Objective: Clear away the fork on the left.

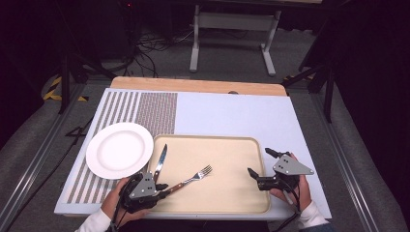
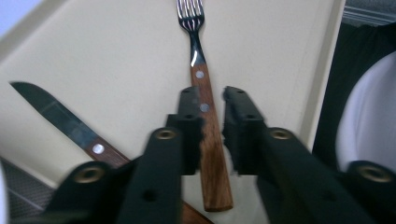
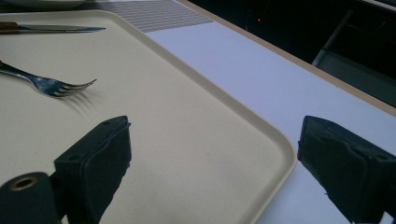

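Fork (image 2: 205, 121) retrieval looks barely begun: the left tongs (image 2: 212, 100) straddle its wooden handle at the tray's (image 1: 241, 141) seven o'clock corner, jaws drawn close, though I cannot tell whether the pads press yet. Lifting is left. The knife (image 1: 160, 162) lies just beside, toward nine o'clock, its handle crossing under the fork's end. The right tongs (image 3: 210, 154) hang released over the tray's three o'clock rim. A white plate (image 1: 119, 150) sits at nine o'clock on the pale blue counter (image 1: 227, 116), partly on a striped mat (image 1: 145, 108). Beyond lie grey floor, cables and a dark room.
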`<state>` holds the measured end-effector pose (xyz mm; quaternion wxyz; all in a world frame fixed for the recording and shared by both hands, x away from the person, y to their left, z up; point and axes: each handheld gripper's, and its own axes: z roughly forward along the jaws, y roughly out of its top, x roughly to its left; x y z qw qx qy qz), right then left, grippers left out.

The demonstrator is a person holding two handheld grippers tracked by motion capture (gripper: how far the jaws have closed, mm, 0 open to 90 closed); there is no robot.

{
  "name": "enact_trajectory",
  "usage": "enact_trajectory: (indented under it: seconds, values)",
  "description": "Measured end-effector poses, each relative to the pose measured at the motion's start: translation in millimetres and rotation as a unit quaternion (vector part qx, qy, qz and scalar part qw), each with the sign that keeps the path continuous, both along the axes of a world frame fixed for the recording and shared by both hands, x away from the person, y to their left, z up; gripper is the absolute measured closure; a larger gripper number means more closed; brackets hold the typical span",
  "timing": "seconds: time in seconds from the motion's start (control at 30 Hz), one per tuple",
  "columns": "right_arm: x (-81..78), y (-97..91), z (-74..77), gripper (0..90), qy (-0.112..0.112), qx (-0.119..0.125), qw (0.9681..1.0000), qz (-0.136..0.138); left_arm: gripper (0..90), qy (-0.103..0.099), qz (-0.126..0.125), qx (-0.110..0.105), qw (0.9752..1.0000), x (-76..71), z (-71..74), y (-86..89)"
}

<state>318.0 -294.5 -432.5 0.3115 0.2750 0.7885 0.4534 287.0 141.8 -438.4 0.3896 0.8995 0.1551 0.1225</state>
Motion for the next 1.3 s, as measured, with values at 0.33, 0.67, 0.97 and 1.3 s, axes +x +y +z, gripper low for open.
enact_trajectory:
  seconds: [0.33, 0.67, 0.97, 1.3]
  values:
    - [0.6, 1.0, -1.3, 10.6, -0.001, -0.003, 1.0000, -0.005, 89.8, -0.034, -0.074, 0.027, 0.9963, 27.1, 11.2, -29.1]
    - [-0.1, -1.3, -2.7, 10.7, 0.003, -0.001, 1.0000, -0.009, 89.8, -0.029, -0.150, 0.081, 0.9849, 46.3, 7.6, -81.1]
    - [1.0, -1.3, -5.5, 10.7, 0.008, -0.004, 0.9999, -0.008, 89.8, -0.016, -0.162, 0.109, 0.9806, 58.5, -2.6, -100.8]
    - [1.1, -0.8, -6.2, 10.7, 0.010, -0.004, 0.9999, -0.007, 89.7, -0.007, -0.159, 0.118, 0.9803, 64.7, -9.4, -101.0]
